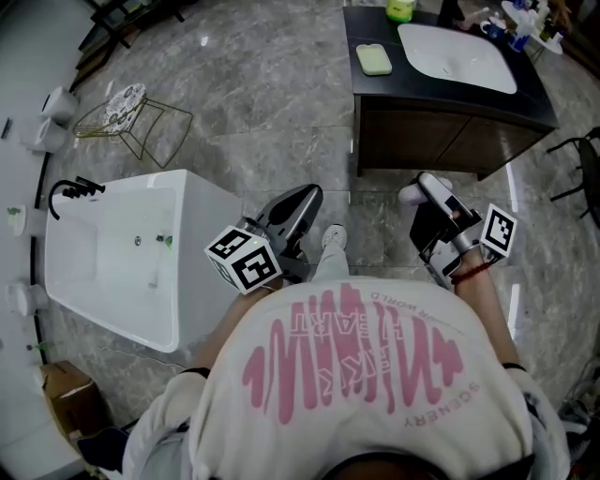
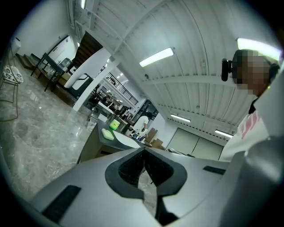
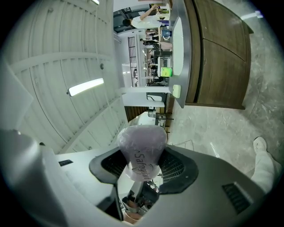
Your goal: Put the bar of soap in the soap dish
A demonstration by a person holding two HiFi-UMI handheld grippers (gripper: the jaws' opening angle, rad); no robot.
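Note:
My right gripper (image 1: 427, 187) is shut on a pale, wrapped bar of soap (image 3: 142, 148), which shows as a white lump (image 1: 410, 195) at its tip in the head view. The pale green soap dish (image 1: 374, 59) lies on the dark vanity counter (image 1: 375, 28), left of the white basin (image 1: 457, 56) and well ahead of both grippers. It also shows small in the gripper views, as the dish (image 2: 108, 133) and the dish (image 3: 176, 91). My left gripper (image 1: 302, 197) is held over the floor, its jaws shut (image 2: 143, 153) with nothing between them.
A white bathtub (image 1: 112, 253) with a black tap stands at the left. A wire stool (image 1: 127, 108) is behind it. A green bottle (image 1: 401, 9) and small items sit at the counter's back. The wooden vanity front (image 1: 431, 141) faces me across marble floor.

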